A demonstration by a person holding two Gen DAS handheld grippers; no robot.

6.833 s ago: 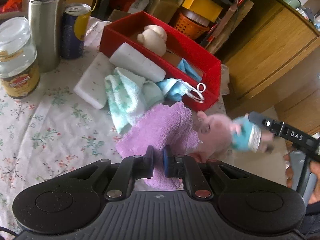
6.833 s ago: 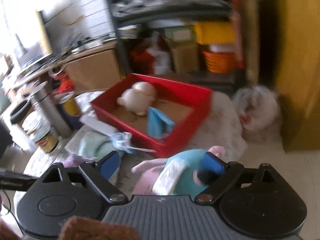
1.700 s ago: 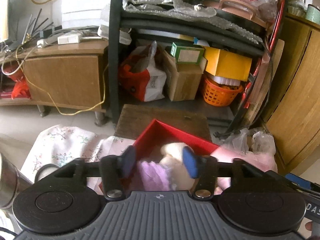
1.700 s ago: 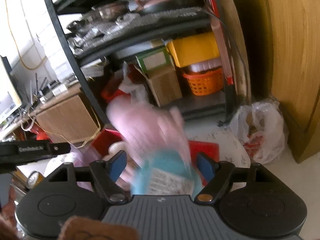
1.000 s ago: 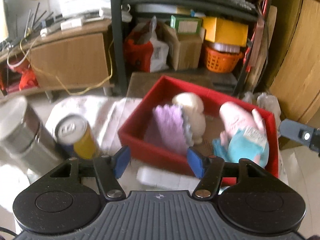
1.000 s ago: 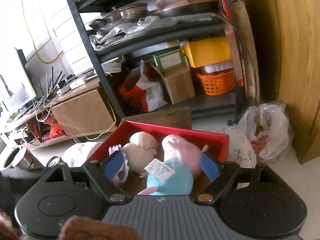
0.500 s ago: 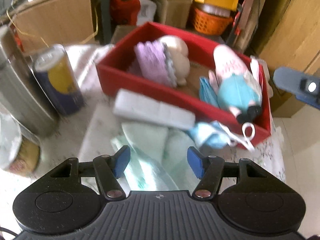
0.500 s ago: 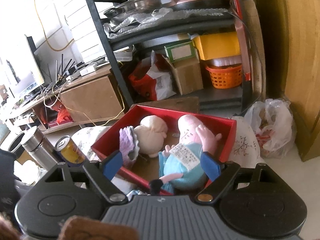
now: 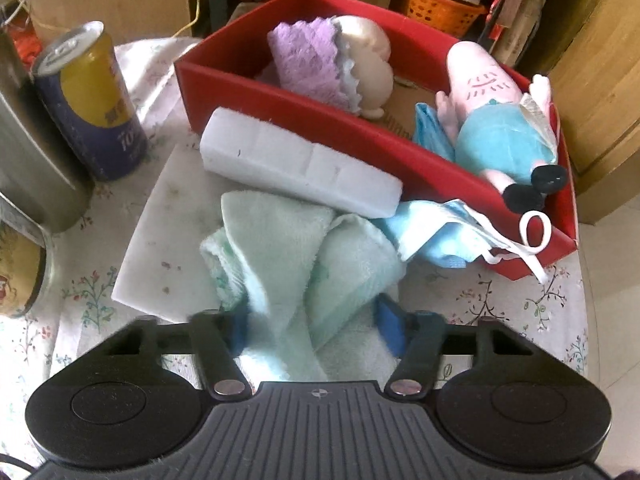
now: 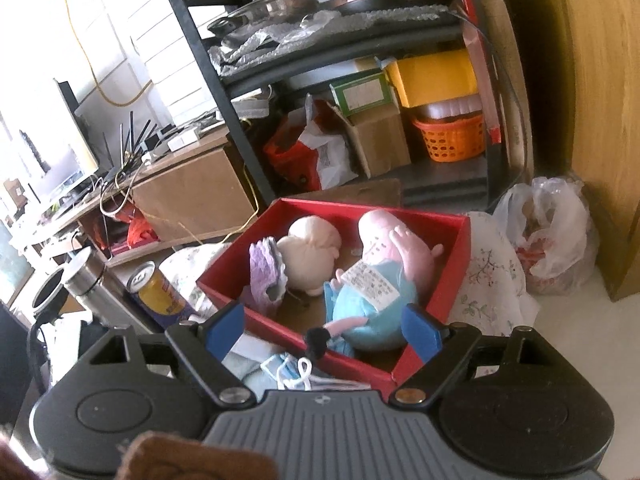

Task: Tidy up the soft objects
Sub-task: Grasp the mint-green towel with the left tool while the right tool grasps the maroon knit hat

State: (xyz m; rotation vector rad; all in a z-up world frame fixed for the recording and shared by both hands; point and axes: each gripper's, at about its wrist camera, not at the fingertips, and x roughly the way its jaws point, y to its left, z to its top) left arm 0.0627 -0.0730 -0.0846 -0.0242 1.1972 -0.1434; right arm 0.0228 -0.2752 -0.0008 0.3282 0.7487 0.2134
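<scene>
The left gripper (image 9: 314,322) is tipped steeply down over the surface (image 9: 520,292), its jaws straddling the crumpled mint-green towel (image 9: 296,256). The jaws have just been closing with the towel between them; the left pad looks pressed into the fabric, but whether the right one touches it I cannot tell. Just ahead of the fingertips a white foam block (image 9: 296,168) lies across the towel's far edge, and a blue face mask (image 9: 440,232) sits ahead and to the right, against the red box (image 9: 360,140).

The right gripper (image 10: 324,326) is angled moderately downward, held above the near corner of the red box, jaws spread wide with nothing between them. Beyond its fingertips, inside the box, lie the pink pig plush (image 10: 376,280), the cream plush (image 10: 312,252) and the purple cloth (image 10: 264,272).
</scene>
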